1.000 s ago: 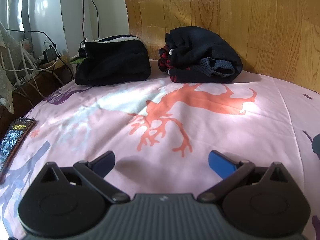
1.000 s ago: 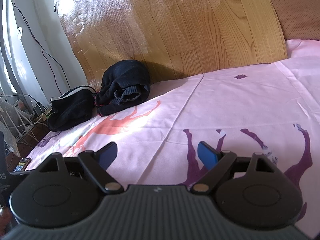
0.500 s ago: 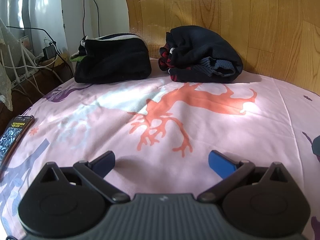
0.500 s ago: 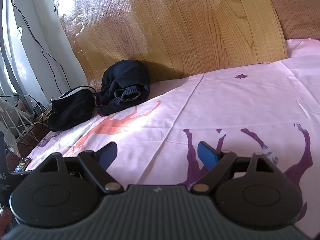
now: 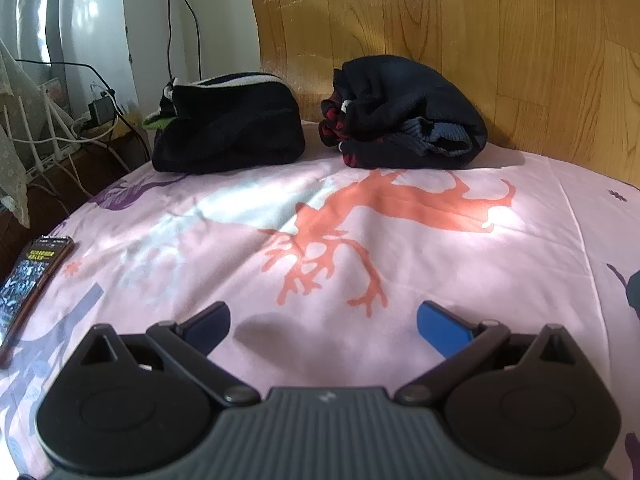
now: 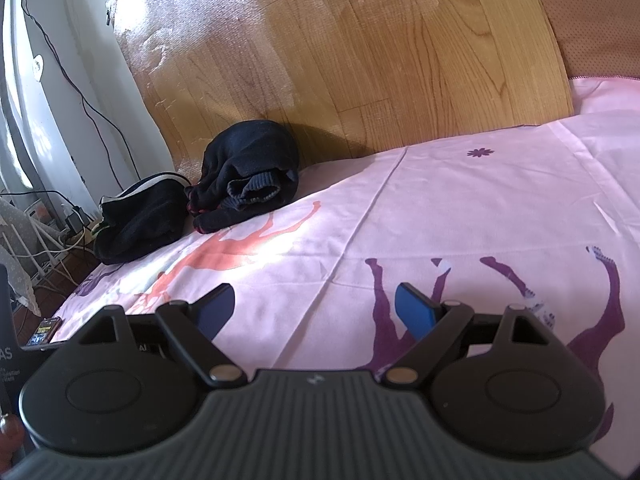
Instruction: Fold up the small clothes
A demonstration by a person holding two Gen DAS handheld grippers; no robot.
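Two folded dark garments lie at the far edge of the pink bed sheet (image 5: 400,240), against the wooden headboard. The left one is a black bundle with a white and green trim (image 5: 228,128), also in the right wrist view (image 6: 140,220). The right one is a navy bundle with red plaid and a blue ribbed cuff (image 5: 404,116), also in the right wrist view (image 6: 248,176). My left gripper (image 5: 322,326) is open and empty, low over the sheet, well short of both bundles. My right gripper (image 6: 314,312) is open and empty over the sheet further right.
A phone (image 5: 28,276) lies at the sheet's left edge, also in the right wrist view (image 6: 42,332). Cables and a charger (image 5: 100,112) hang beside the bed on the left. The wooden headboard (image 6: 360,60) rises behind the bundles. A brown cushion (image 6: 592,20) sits at the far right.
The left gripper has drifted slightly, so the phone and bundles shift a little in its view. The right gripper has not moved. Both stay open.
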